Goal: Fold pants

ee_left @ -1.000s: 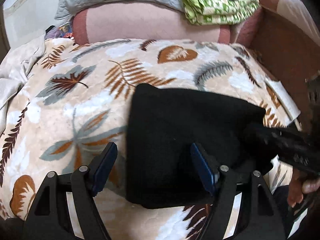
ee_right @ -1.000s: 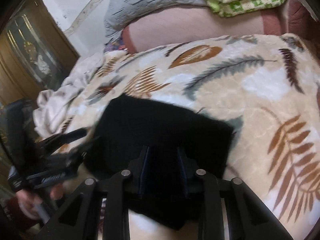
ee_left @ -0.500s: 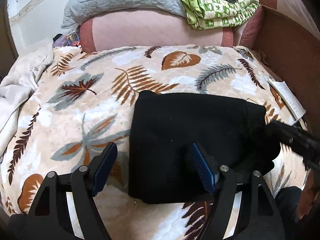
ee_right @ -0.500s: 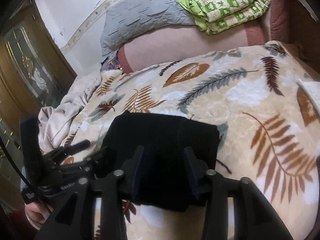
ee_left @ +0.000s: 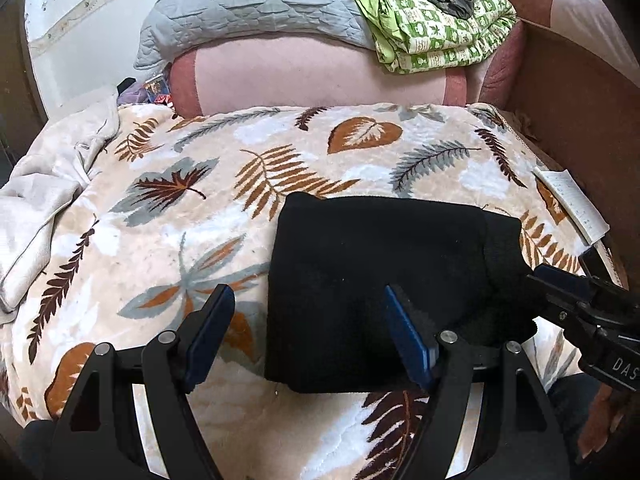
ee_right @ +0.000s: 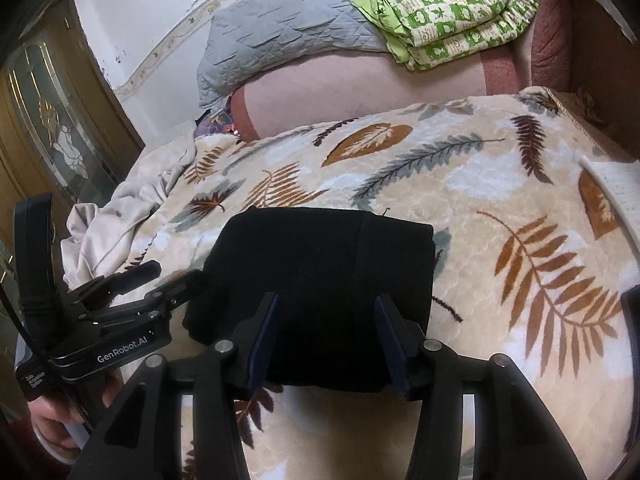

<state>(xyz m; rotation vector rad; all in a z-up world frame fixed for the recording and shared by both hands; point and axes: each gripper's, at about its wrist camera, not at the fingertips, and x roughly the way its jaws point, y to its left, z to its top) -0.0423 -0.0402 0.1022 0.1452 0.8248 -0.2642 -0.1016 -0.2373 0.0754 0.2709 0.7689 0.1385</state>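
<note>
The black pants (ee_left: 376, 276) lie folded into a compact rectangle on the leaf-patterned blanket (ee_left: 168, 200); they also show in the right wrist view (ee_right: 324, 276). My left gripper (ee_left: 308, 332) is open, low over the pants' near left edge, holding nothing. My right gripper (ee_right: 326, 336) is open over the pants' near edge, jaws apart with the cloth between them but not pinched. The right gripper also shows at the right edge of the left wrist view (ee_left: 576, 300), and the left gripper at the left of the right wrist view (ee_right: 160, 280).
A pink bolster (ee_left: 320, 76) lies at the bed's far end under a grey quilt (ee_left: 256, 4) and a green checked blanket (ee_left: 436, 28). A crumpled beige sheet (ee_left: 44, 200) is at the left. A brown wooden side board (ee_left: 576, 112) and white paper (ee_left: 572, 204) are at the right.
The right gripper has opened and let go of the pants. Both grippers have drawn back toward the near edge, and the pants lie flatter.
</note>
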